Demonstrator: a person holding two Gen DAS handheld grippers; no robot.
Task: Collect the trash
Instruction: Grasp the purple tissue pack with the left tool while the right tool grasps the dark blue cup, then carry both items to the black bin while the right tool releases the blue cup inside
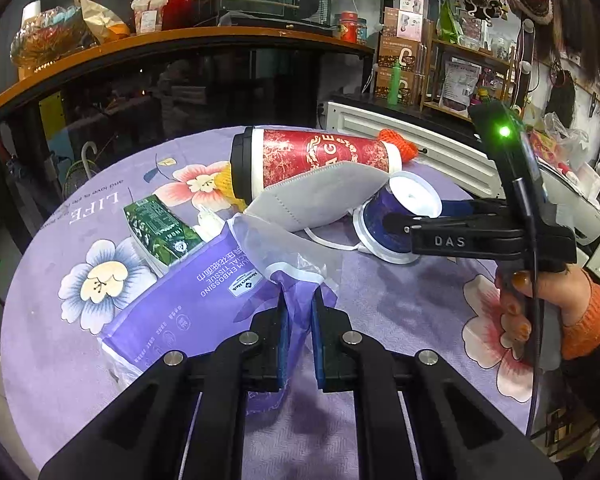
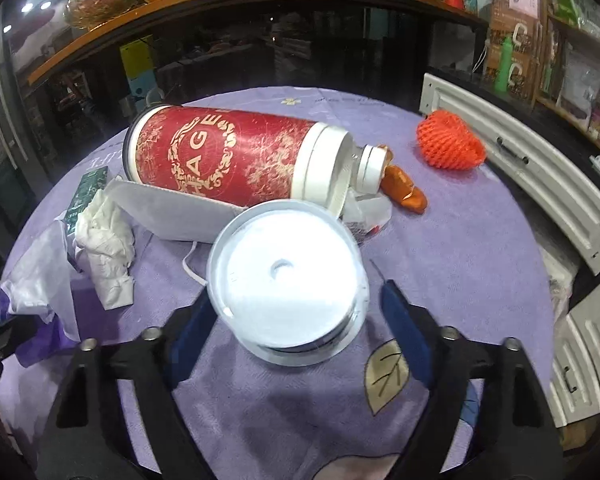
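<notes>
Left tongs (image 1: pixel 300 320) are clamped on the purple bag (image 1: pixel 296 300), at 6 o'clock on the tabletop (image 1: pixel 400 300). Right tongs (image 2: pixel 296 312) stand apart around a white-lidded cup (image 2: pixel 288 280), pads not touching it. At 12 o'clock from the cup lies the red tube (image 2: pixel 228 160), a grey mask (image 2: pixel 180 212) against it.

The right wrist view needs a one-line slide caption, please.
Right gripper straddles a white-lidded cup beside the red tube.

dark glass counter (image 1: pixel 180 92), cluttered shelves (image 1: pixel 472 64) behind
</notes>
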